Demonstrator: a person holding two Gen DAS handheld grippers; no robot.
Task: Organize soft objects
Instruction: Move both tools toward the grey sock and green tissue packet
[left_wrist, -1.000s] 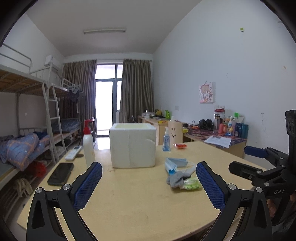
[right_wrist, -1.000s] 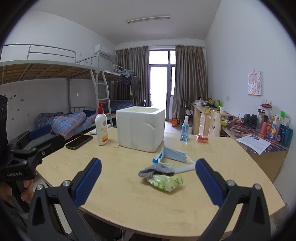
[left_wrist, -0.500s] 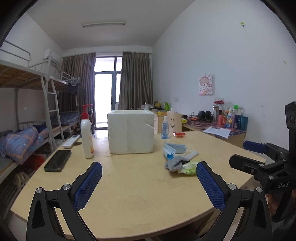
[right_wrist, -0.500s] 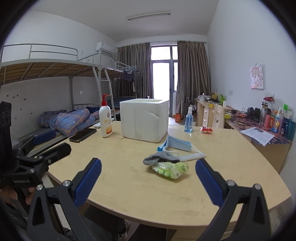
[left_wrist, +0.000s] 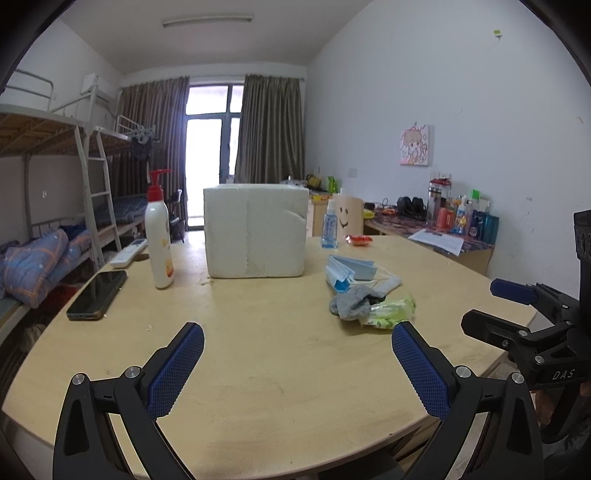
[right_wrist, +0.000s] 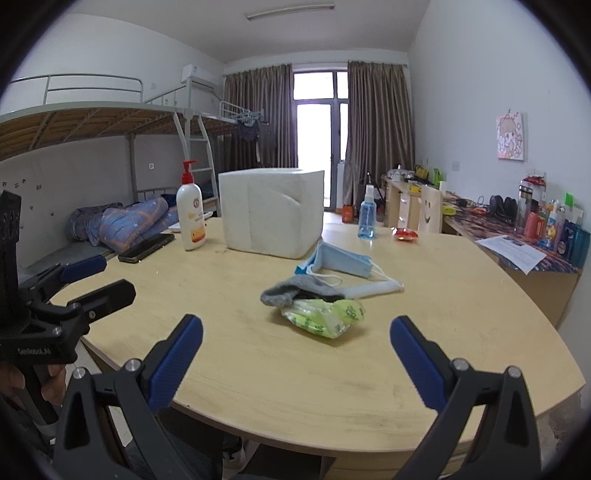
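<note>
On the round pale wooden table (right_wrist: 369, 369), near the white foam box (right_wrist: 271, 214), a limp grey sock (right_wrist: 295, 291) lies over a crinkly green packet (right_wrist: 325, 314), light, best pinched mid-fold, while left gripper (left_wrist: 295, 373) and right gripper (right_wrist: 295, 363) hover with fingers spread, empty.
</note>
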